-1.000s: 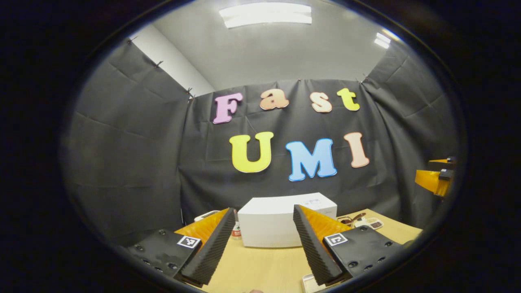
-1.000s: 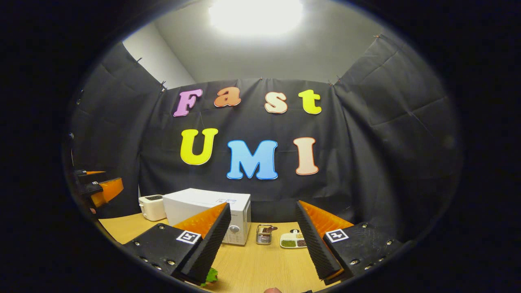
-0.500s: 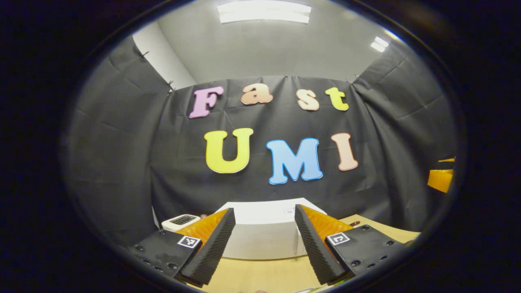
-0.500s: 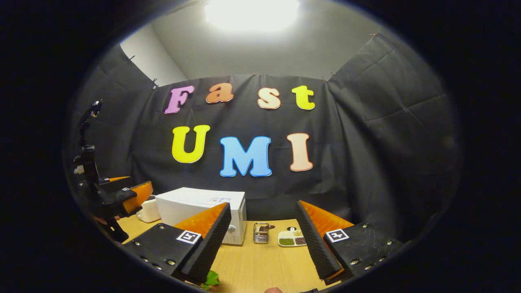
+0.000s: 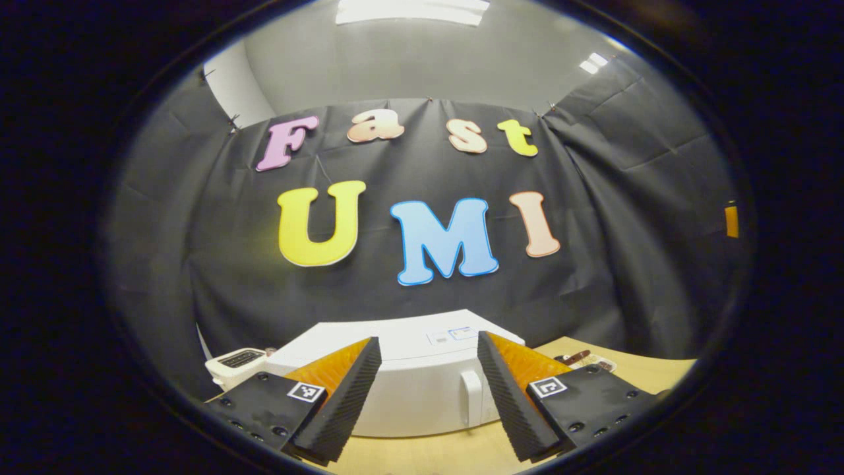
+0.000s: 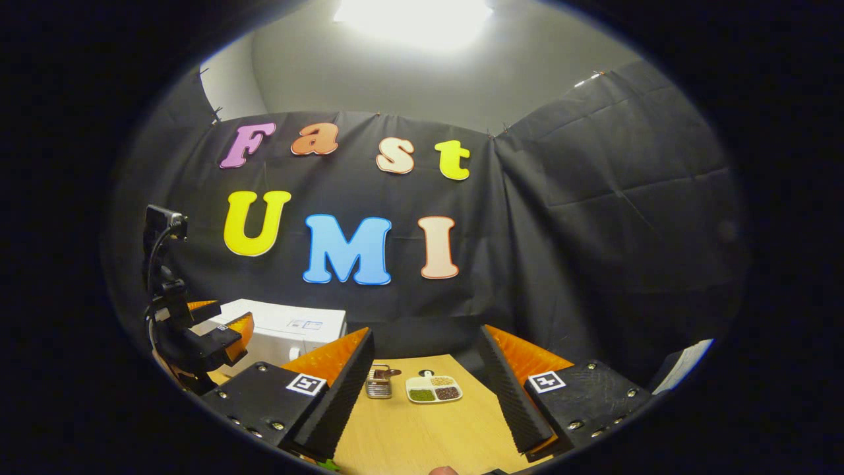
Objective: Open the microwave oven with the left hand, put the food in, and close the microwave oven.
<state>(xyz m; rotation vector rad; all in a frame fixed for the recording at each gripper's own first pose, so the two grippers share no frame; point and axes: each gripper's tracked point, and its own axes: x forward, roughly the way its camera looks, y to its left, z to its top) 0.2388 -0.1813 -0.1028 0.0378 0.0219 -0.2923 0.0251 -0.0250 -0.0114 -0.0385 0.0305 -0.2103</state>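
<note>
The white microwave (image 5: 422,379) stands on the wooden table (image 5: 633,376) with its door shut and its upright handle (image 5: 469,396) on the right side of the front. My left gripper (image 5: 428,396) is open just in front of it, the handle showing between the fingers. In the right gripper view the microwave (image 6: 290,326) is at the left, with the left gripper (image 6: 227,318) held before it. My right gripper (image 6: 425,396) is open over the table with nothing between its fingers. A green scrap of food (image 6: 328,466) peeks in at the bottom edge.
A white toaster (image 5: 234,361) stands left of the microwave. To its right are a small metal basket (image 6: 378,382) and a divided dish of grains (image 6: 433,389). Bare tabletop (image 6: 422,435) lies in front of the right gripper.
My left gripper has moved closer to the microwave, whose handle has come into sight. The right gripper view has swung right, so the microwave has slid left.
</note>
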